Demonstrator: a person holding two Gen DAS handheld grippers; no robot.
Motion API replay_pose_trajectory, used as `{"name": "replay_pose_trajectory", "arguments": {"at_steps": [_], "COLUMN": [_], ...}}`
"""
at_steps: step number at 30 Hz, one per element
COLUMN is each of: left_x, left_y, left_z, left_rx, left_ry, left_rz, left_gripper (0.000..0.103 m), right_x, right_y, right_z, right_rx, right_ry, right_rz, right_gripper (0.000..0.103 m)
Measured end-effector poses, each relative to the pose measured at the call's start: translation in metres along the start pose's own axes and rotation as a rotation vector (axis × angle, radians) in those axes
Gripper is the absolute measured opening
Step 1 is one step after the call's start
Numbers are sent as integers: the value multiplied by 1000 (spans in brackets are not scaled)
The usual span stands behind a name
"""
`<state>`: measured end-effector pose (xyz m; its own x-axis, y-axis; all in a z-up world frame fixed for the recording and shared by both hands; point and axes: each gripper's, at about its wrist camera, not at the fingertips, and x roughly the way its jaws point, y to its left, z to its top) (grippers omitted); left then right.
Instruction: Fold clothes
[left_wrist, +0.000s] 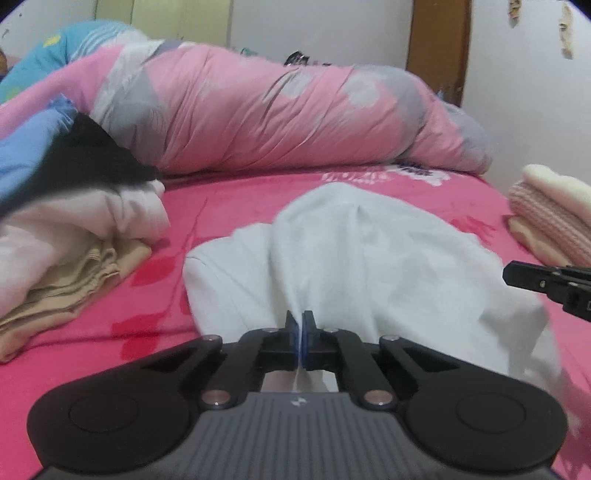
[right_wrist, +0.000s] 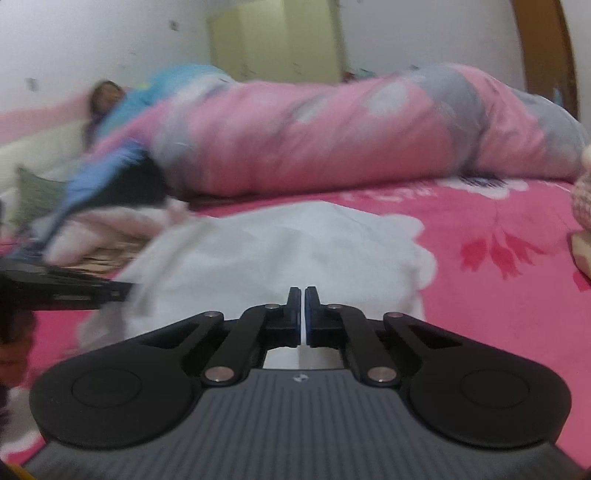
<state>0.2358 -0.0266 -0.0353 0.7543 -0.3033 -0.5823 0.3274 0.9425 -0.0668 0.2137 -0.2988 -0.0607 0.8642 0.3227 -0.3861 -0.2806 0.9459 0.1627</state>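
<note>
A white garment (left_wrist: 369, 251) lies on the pink bed sheet (left_wrist: 236, 199). My left gripper (left_wrist: 299, 320) is shut on its near edge, and the cloth rises in a ridge from the jaws. My right gripper (right_wrist: 303, 295) is shut on the near edge of the same white garment (right_wrist: 288, 243), with a thin strip of cloth between the pads. The right gripper's tip shows at the right of the left wrist view (left_wrist: 546, 284); the left gripper shows at the left of the right wrist view (right_wrist: 62, 290).
A pile of unfolded clothes (left_wrist: 74, 221) in beige, white, black and blue lies to the left. A rolled pink and grey duvet (left_wrist: 295, 118) runs across the back. Folded pink and cream knitwear (left_wrist: 550, 218) is stacked at the right. A person lies at the far left (right_wrist: 107, 96).
</note>
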Motion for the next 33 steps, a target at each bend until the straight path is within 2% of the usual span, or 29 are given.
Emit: {"name": "replay_pose_trajectory", "arguments": {"at_steps": [2,5,9,13,14,15,16,17,18,19,20,21,22,23,26,30,32,33], "left_x": [-22,-53,-91,-111,-112,-112,-112,-110,-108,-106,-105,-103,-99,-94,-73,-35,-19,-14], "left_y": [-4,-11,-29,-53,-57,-60,-60,-59,-55,-50,-44,-37,-30,-22,-5,14,20,20], "left_z": [-5,-16,-42,-73,-79,-86,-90,-92,-93,-92,-90,-87,-83,-79,-65,-51,-47,-46], "left_rx": [13,34,71,151,155,152,140,120,93,64,39,14,-7,-25,-65,-143,-189,-202], "left_ry": [-15,-27,-27,-20,-21,-20,-20,-20,-21,-27,-41,-58,-73,-87,-65,8,23,25], "left_rz": [-22,-65,-181,-289,-292,-286,-273,-254,-229,-197,-162,-128,-102,-82,-45,-65,-90,-94], "left_gripper": [1,1,0,2,9,12,20,37,47,64,80,88,103,103,103,103,103,102], "right_x": [-26,-49,-79,-109,-117,-124,-132,-127,-121,-115,-110,-98,-87,-75,-36,8,24,30], "right_y": [11,23,38,54,58,62,66,69,72,75,78,78,76,75,60,22,2,-7], "right_z": [-3,-9,-16,-24,-26,-27,-29,-25,-20,-15,-11,-6,-1,4,7,-5,-16,-21], "right_rx": [-1,-13,-30,-46,-51,-55,-59,-72,-86,-99,-113,-116,-117,-119,-83,67,164,213], "right_ry": [-19,-3,21,44,50,56,62,58,54,50,45,42,40,37,91,187,247,277], "right_rz": [53,78,109,140,148,155,163,147,128,110,91,63,34,5,-94,-216,-233,-220], "right_gripper": [0,0,0,4,4,15,40,53,71,80,83,89,96,98,101,101,92,67]}}
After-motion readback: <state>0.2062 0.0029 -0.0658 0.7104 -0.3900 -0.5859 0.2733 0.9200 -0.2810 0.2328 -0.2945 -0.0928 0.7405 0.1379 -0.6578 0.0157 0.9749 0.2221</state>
